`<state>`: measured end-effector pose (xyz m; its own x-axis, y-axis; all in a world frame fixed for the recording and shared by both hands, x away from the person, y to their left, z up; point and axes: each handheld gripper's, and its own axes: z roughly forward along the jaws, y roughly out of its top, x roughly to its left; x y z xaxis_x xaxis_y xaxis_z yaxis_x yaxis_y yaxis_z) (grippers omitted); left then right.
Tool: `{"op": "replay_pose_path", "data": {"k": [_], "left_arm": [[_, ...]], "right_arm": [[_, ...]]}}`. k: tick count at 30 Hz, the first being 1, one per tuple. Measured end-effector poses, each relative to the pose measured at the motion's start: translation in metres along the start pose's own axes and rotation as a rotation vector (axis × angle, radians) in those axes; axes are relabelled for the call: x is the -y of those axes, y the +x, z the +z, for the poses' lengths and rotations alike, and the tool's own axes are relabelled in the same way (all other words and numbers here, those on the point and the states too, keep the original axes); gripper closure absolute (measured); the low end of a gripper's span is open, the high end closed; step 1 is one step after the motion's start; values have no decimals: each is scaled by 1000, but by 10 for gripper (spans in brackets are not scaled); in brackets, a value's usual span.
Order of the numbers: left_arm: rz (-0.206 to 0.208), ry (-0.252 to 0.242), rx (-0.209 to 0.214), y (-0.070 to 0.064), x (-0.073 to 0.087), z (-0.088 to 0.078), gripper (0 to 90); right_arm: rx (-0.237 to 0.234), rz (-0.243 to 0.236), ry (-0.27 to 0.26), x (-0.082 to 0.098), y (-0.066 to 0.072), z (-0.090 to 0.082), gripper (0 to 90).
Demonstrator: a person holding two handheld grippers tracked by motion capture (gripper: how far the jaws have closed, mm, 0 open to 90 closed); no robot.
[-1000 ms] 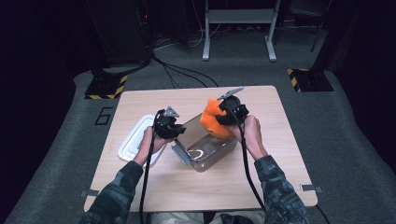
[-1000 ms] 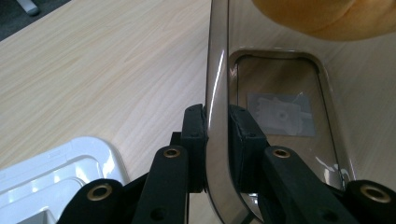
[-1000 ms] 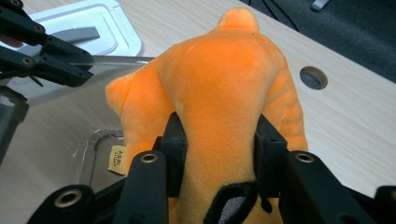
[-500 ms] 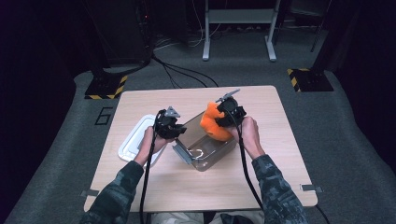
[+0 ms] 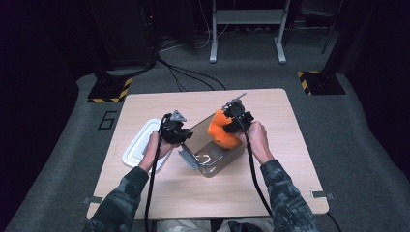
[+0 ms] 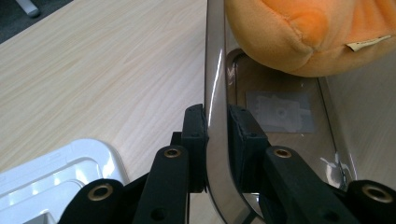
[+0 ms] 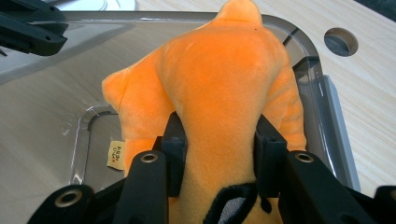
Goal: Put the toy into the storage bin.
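Observation:
An orange plush toy [image 5: 218, 130] [image 7: 219, 88] hangs partly inside a clear plastic box [image 5: 212, 162] in the middle of the wooden table. My right gripper [image 5: 231, 126] [image 7: 217, 149] is shut on the toy's body, holding it over the box's far right end. My left gripper [image 5: 180, 137] [image 6: 217, 140] is shut on the box's left wall [image 6: 215, 93], one jaw outside and one inside. In the left gripper view the toy [image 6: 308, 32] with its small paper tag sits above the box floor.
A white lid [image 5: 138, 145] [image 6: 56, 172] lies flat on the table left of the box. The table [image 5: 290, 159] has a round hole [image 7: 341, 41] near its far side. Dark stands and cables sit on the floor beyond.
The toy and my right gripper have sunk slightly, deeper into the box. My left gripper has kept its hold on the wall.

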<state>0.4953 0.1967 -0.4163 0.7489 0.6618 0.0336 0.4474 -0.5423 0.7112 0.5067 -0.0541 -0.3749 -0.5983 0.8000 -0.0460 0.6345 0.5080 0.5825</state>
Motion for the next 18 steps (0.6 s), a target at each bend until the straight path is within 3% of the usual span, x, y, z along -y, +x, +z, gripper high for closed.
{"op": "replay_pose_path", "data": {"k": [18], "left_arm": [[2, -1, 2, 0, 0, 0, 775]], "right_arm": [[-23, -1, 102, -1, -1, 20, 631]]}}
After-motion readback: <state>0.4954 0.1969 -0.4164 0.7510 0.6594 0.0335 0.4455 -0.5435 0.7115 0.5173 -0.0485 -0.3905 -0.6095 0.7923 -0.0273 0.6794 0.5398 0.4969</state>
